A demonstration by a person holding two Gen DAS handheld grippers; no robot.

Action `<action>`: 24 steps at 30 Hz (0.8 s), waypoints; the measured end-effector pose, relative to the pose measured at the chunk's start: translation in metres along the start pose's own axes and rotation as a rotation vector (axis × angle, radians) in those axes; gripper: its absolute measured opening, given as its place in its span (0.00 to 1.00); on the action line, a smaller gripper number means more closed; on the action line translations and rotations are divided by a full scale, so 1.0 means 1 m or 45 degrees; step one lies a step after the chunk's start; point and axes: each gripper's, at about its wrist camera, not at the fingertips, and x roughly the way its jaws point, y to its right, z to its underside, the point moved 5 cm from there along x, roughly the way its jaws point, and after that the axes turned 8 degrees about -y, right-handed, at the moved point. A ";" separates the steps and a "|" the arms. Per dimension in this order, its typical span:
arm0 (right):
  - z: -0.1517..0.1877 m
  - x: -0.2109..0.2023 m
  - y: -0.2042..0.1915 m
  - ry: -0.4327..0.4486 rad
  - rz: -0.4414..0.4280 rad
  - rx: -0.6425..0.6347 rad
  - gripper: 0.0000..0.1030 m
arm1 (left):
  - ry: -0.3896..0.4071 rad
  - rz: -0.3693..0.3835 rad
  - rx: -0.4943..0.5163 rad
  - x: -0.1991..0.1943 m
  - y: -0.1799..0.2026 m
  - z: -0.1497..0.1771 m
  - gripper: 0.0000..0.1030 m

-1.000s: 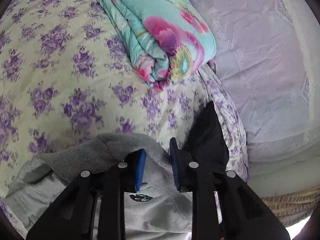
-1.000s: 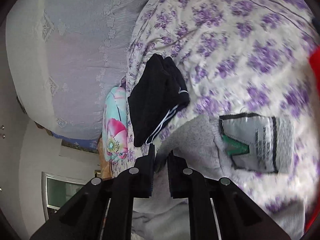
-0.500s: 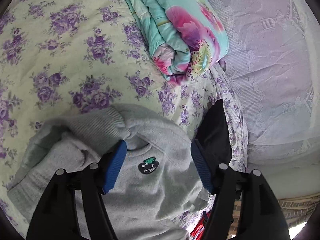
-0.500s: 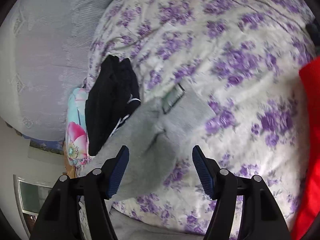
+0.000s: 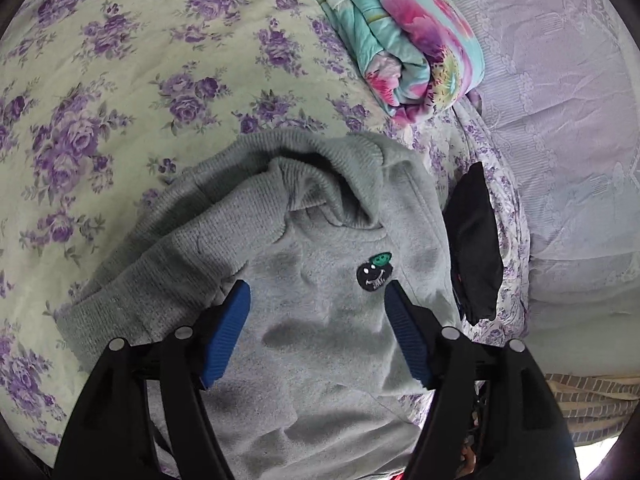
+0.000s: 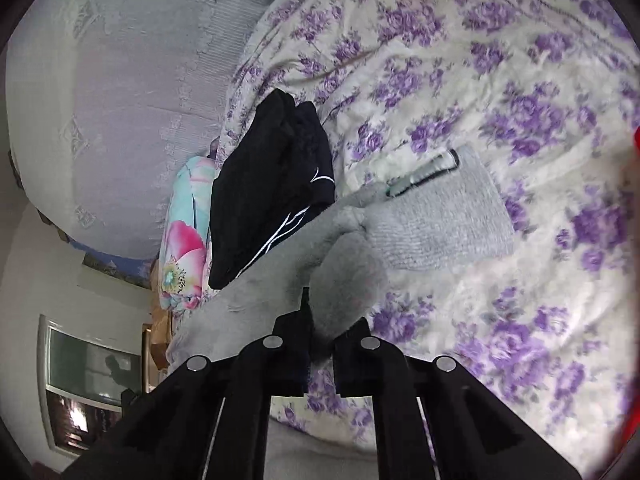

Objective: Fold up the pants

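Grey fleece pants (image 5: 320, 320) lie bunched on the floral bedspread, ribbed waistband folded over at the top and a small black and green patch (image 5: 375, 271) showing. My left gripper (image 5: 318, 300) is open and hovers just above the grey fabric, its blue pads on either side of it. In the right wrist view the same grey pants (image 6: 432, 224) stretch away over the bed. My right gripper (image 6: 324, 336) is shut on a fold of the grey pants.
A folded black garment (image 6: 276, 188) lies beside the grey pants, also in the left wrist view (image 5: 474, 248). A rolled teal and pink floral quilt (image 5: 400, 36) lies beyond. A lilac lace curtain (image 5: 560, 120) hangs along the bed edge. Red cloth (image 6: 634, 140) is at the right edge.
My left gripper opened, let go of the grey pants and drew back above them. My right gripper opened half a second ago and has closed again on a fold of the pants.
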 end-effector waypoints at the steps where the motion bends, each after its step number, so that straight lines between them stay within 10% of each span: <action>1: 0.002 0.002 0.016 -0.021 0.047 0.037 0.08 | -0.001 -0.016 0.007 0.003 0.001 -0.002 0.71; 9: 0.033 0.027 0.068 -0.080 0.159 0.186 0.08 | -0.041 0.061 0.193 0.028 0.072 -0.009 0.71; 19: 0.050 0.016 0.081 -0.167 0.215 0.174 0.07 | -0.086 0.069 -0.201 0.077 0.016 -0.109 0.55; 24: 0.042 -0.011 0.062 -0.151 0.210 0.128 0.23 | -0.182 0.067 -0.066 0.058 0.046 -0.099 0.66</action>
